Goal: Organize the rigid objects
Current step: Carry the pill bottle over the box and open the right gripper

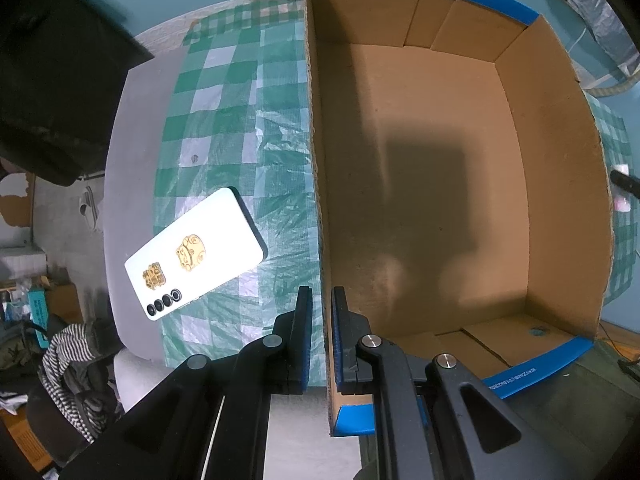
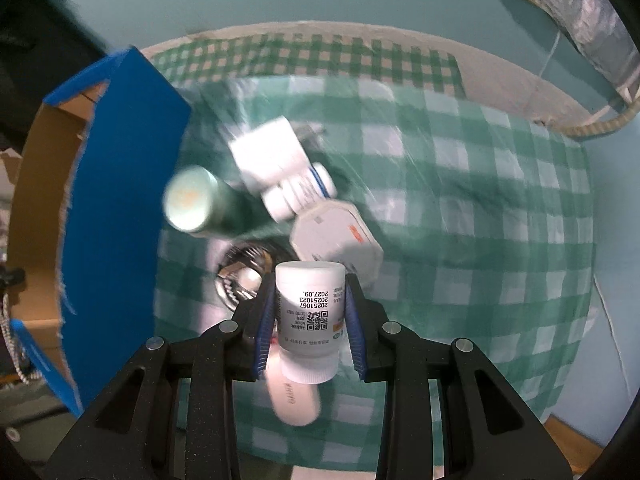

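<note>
Left wrist view: left gripper (image 1: 322, 336) has its fingers pinched on the near-left wall of the cardboard box (image 1: 316, 184), one finger outside, one inside, steadying it. Box interior looks bare, only a shadow on the floor panel. A white phone (image 1: 196, 254) lies back-up on the checked tablecloth (image 1: 224, 128), just left of the box, apart from it. Right wrist view: right gripper (image 2: 310, 316) is clamped on a white pill bottle (image 2: 309, 312), cap toward the camera, lifted clear of the cloth. Below it: green can (image 2: 192, 200), a second white bottle (image 2: 300, 192), an octagonal white container (image 2: 336, 236), a metal item too blurred to identify, all clustered together. Box sits to the left. Judgement: transfer step, bottle picked, not yet placed; next move needs a swing left over the blue rim and a low release. Surface is a table under green-white cloth with a plastic cover; teal wall behind, clutter at left.
</note>
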Demonstrator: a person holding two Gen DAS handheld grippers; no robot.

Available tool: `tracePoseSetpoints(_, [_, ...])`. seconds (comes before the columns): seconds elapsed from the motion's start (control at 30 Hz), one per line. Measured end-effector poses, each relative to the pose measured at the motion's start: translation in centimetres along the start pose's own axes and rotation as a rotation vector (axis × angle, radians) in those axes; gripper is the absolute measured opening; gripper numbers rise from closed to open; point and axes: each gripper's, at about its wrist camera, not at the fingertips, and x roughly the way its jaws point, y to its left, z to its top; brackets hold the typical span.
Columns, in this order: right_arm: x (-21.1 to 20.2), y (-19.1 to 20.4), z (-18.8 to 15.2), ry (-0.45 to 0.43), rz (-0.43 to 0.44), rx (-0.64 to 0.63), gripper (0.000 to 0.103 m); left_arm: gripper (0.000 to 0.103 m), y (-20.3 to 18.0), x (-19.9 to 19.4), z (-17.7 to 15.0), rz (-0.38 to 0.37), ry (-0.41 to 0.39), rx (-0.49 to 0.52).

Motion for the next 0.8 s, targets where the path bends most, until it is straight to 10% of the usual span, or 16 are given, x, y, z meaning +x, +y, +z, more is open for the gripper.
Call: tracePoseSetpoints(0.8, [-4.6,9.3,6.7,-0.103,0.091,-0.189,0.031,0.009,0.2,0.1,0.0,-0.004,-0.005,-0.008])
